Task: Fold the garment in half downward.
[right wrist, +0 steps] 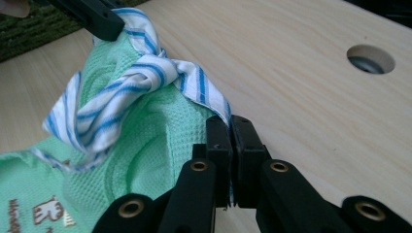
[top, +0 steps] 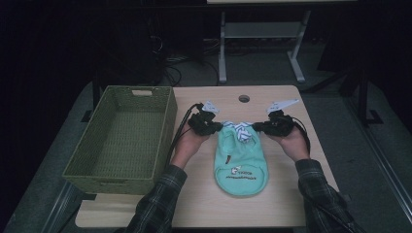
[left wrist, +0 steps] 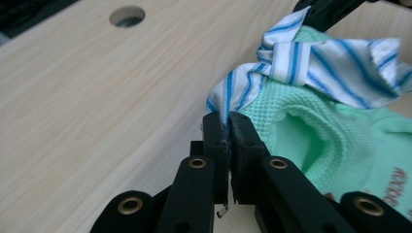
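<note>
Left claw (top: pixel 217 127) clenched on the striped collar of the green garment (top: pixel 241 165); right claw (top: pixel 259 127) clenched on the collar's opposite corner; garment lies on the tabletop (top: pixel 286 204), just beside the woven basket (top: pixel 121 141).

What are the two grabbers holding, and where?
Both hold the green garment: the left gripper and the right gripper each pinch its blue-striped collar edge.
</note>
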A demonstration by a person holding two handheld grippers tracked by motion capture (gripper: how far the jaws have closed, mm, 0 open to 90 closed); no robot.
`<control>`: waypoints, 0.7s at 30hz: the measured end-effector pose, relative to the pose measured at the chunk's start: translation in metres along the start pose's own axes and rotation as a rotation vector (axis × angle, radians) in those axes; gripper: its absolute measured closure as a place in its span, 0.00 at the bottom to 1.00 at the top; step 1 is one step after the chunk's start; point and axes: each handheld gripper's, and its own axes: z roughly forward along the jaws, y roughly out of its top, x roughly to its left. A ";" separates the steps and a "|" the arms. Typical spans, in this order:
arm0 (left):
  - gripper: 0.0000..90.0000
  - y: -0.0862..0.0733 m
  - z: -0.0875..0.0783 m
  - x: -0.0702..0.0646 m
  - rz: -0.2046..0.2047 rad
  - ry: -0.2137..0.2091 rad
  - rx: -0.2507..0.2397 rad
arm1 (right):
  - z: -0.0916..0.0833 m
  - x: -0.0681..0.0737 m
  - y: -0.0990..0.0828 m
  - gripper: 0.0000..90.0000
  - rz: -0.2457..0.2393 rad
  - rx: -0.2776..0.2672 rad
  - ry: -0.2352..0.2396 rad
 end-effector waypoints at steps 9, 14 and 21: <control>0.97 0.002 -0.005 0.000 -0.002 -0.002 -0.029 | -0.018 0.009 0.003 0.84 0.009 -0.057 0.009; 0.97 0.000 -0.003 0.002 -0.014 0.005 -0.028 | -0.021 0.021 -0.003 0.95 -0.003 -0.067 0.056; 0.97 -0.001 -0.005 0.004 -0.018 0.008 -0.039 | 0.003 0.050 -0.013 1.00 -0.031 -0.021 0.134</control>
